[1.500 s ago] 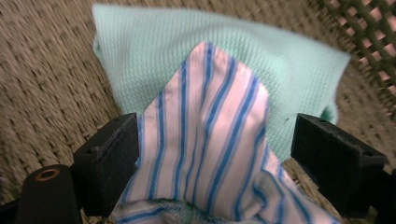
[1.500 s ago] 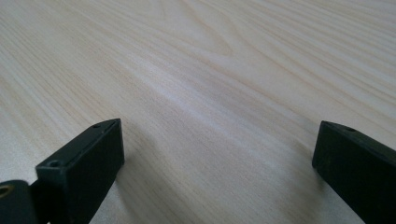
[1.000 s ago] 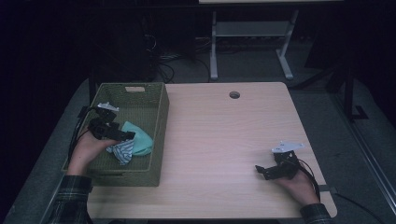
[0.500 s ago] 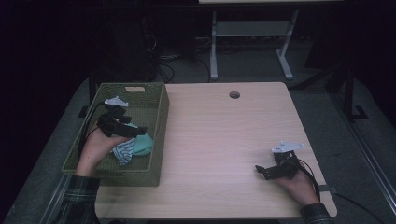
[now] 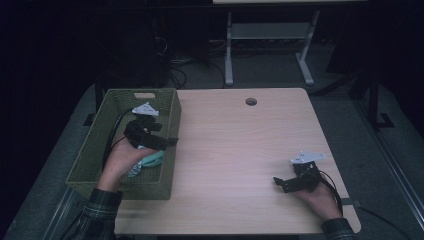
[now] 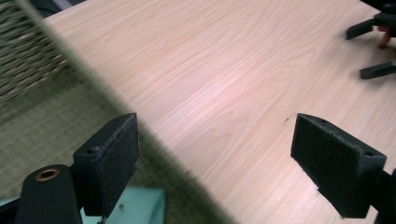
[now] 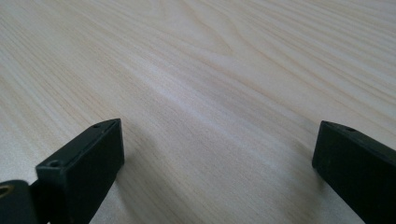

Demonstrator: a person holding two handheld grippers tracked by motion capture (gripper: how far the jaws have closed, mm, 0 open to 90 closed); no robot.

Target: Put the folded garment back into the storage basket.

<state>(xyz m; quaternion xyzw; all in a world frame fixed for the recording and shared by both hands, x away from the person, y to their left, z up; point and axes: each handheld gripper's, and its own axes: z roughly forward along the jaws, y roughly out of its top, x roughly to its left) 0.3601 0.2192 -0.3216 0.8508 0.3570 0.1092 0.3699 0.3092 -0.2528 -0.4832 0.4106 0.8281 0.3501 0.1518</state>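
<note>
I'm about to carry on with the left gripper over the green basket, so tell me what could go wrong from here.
1. The left gripper hangs open right at the green basket wall; a jaw could catch the rim and drag or tip it.
2. The teal cloth lies low beside that wall, so a grab might close on weave or miss.
3. The left cable runs into the basket and may snag.

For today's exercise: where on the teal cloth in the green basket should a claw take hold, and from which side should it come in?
Grip the teal cloth on its raised, bunched fold, coming straight down from above: the green basket walls block any sideways approach, and soft crumpled fabric pinches best at a ridge. The left claw, jaws open over the basket's rim, is probably best placed.
</note>
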